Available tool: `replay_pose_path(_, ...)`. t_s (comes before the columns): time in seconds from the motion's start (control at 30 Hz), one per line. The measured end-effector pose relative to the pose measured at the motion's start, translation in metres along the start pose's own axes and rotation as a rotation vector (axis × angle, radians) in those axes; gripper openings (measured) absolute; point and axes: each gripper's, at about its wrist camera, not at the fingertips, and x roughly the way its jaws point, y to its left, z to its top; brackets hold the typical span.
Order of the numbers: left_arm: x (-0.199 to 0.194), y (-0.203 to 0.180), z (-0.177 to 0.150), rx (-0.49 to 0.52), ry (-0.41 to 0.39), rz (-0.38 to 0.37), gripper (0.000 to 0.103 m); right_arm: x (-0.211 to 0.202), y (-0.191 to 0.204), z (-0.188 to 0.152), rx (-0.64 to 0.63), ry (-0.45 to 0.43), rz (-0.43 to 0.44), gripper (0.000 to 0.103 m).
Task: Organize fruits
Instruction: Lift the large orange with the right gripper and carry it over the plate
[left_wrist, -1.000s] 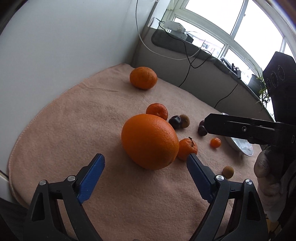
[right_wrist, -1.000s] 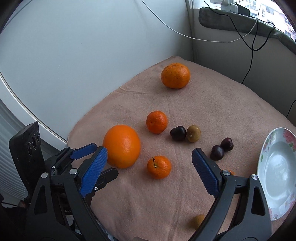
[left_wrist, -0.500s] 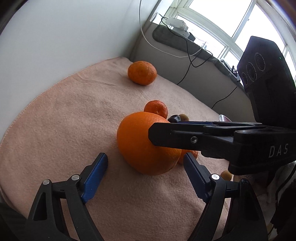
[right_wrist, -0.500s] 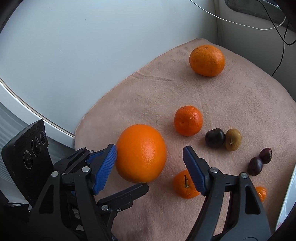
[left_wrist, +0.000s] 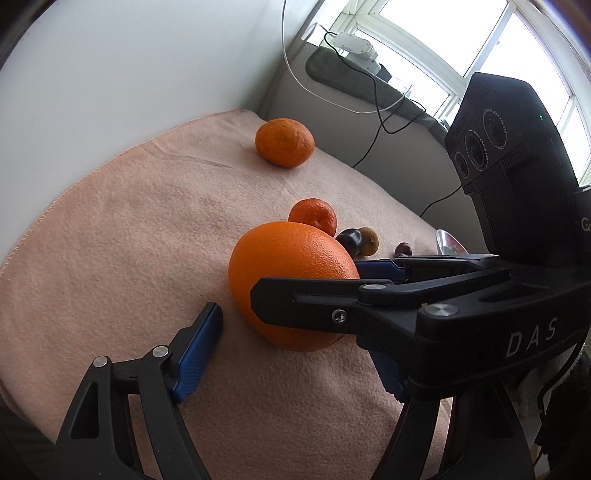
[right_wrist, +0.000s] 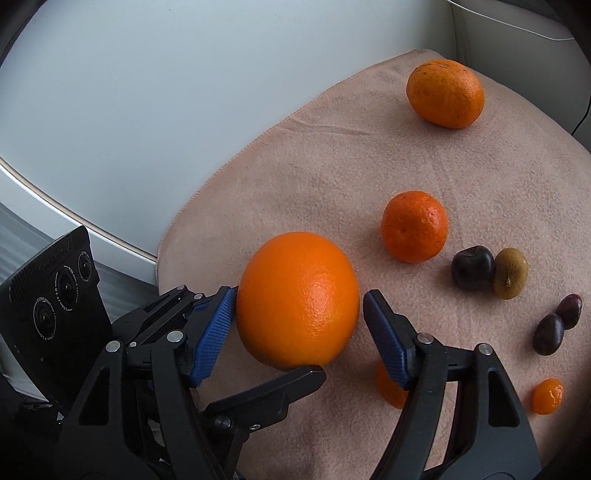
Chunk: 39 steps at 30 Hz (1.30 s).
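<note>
A large orange (left_wrist: 291, 284) (right_wrist: 297, 299) lies on the peach cloth (left_wrist: 129, 240) (right_wrist: 332, 166). My right gripper (right_wrist: 299, 310) is open with its jaws on both sides of the orange; the left pad (right_wrist: 214, 332) touches it, the right pad (right_wrist: 384, 343) stands just apart. In the left wrist view the right gripper (left_wrist: 354, 280) crosses in front of the orange. My left gripper (left_wrist: 295, 354) is open and empty just short of the orange; its right finger is mostly hidden behind the right gripper.
A tangerine (right_wrist: 445, 94) (left_wrist: 284, 142) lies at the far edge, a mandarin (right_wrist: 413, 230) (left_wrist: 313, 217) mid-cloth. Dark cherries (right_wrist: 472, 267) and a brown fruit (right_wrist: 510, 272) lie to the right, a kumquat (right_wrist: 547, 396) near the edge. A plate rim (left_wrist: 445, 242) peeks out behind the gripper.
My right gripper has moved left and forward until its open jaws straddle the large orange. My left gripper has crept closer to the orange. No fruit has moved.
</note>
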Motion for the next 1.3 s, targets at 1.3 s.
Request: replay_pose_path(1.3, -0.006, -0.087, 0.010, 0.175, -0.022, -0.073, 0.068, -0.103, -0.023, -0.038, 0.068, -0.195, -0.113, 0.069)
